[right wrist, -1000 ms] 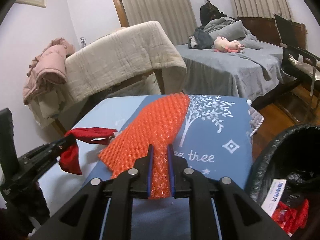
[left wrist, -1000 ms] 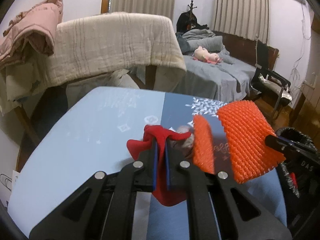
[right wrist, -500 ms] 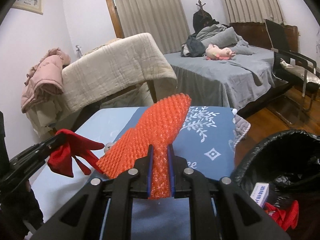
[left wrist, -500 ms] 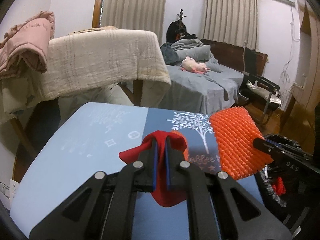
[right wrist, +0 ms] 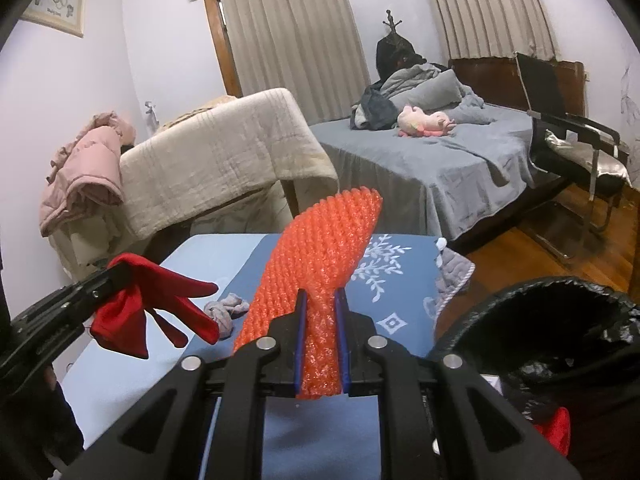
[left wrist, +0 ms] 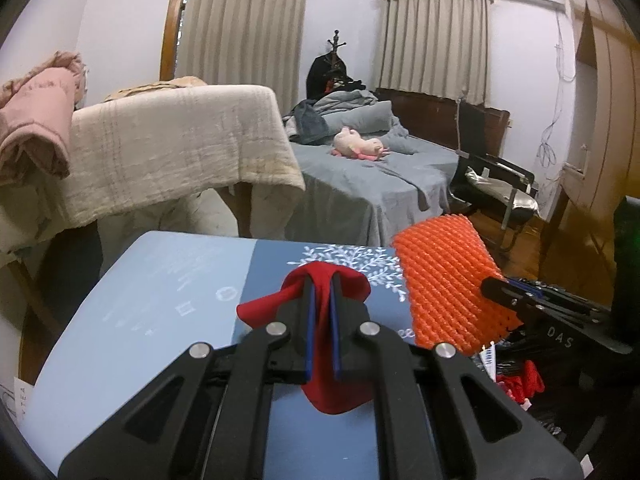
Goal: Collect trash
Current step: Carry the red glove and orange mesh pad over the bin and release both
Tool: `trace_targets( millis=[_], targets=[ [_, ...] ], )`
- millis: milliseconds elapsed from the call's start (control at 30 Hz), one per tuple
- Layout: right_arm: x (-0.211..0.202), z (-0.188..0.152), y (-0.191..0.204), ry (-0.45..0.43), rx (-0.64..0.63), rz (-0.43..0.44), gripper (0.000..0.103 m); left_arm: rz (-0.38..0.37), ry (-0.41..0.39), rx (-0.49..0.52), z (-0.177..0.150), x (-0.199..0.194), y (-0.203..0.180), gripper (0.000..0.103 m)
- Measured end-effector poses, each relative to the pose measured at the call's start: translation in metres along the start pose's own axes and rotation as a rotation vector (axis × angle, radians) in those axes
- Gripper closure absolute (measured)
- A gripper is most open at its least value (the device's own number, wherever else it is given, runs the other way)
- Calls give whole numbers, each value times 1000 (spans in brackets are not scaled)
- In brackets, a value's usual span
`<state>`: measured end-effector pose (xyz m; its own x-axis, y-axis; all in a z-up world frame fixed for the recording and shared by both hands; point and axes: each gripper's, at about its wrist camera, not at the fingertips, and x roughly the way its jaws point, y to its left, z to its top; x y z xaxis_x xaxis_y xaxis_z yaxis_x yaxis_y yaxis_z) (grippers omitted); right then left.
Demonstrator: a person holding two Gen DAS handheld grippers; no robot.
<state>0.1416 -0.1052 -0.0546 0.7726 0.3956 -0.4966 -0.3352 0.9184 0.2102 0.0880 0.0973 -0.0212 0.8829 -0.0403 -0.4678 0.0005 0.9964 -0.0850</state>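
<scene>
My left gripper (left wrist: 321, 280) is shut on a crumpled red wrapper (left wrist: 336, 394), held above the blue table (left wrist: 160, 304). From the right wrist view the same red wrapper (right wrist: 132, 312) hangs at the left in the left gripper (right wrist: 120, 274). My right gripper (right wrist: 320, 300) is shut on an orange foam net sleeve (right wrist: 320, 248) that sticks up and forward. In the left wrist view the orange foam net (left wrist: 448, 284) is at the right, pinched by the right gripper (left wrist: 490, 286). A bin lined with a black bag (right wrist: 560, 320) stands low right of the table.
A small grey crumpled scrap (right wrist: 226, 308) lies on the table. Red scraps (left wrist: 520, 376) lie inside the bin. A beige blanket (left wrist: 172, 144) drapes furniture beyond the table, a grey bed (right wrist: 440, 160) behind it, and a black chair (right wrist: 572, 140) stands at the right.
Both grippers have risen with their loads, so the table sits lower in both views. The red wrapper and the orange net are lifted clear of the table.
</scene>
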Motion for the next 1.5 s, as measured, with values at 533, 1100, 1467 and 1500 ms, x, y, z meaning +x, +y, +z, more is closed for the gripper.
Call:
trace_targets(
  millis=[533,1100,1467,1500],
  targets=[
    [-54,12,-39,-73,12,-79,90,-146,-45,47,18,-10,-68,97],
    [-90,8,-94,-101,62,-192,90,-254,-19,108,7,12,-127,97],
    [-123,-5,-139,-99,94,-304,90,-367,-1,154,-2,35,-188,97],
    [-126,-7,-143,-98,98,-314,90,-378,2,157,-3,37,-194,97]
  ],
)
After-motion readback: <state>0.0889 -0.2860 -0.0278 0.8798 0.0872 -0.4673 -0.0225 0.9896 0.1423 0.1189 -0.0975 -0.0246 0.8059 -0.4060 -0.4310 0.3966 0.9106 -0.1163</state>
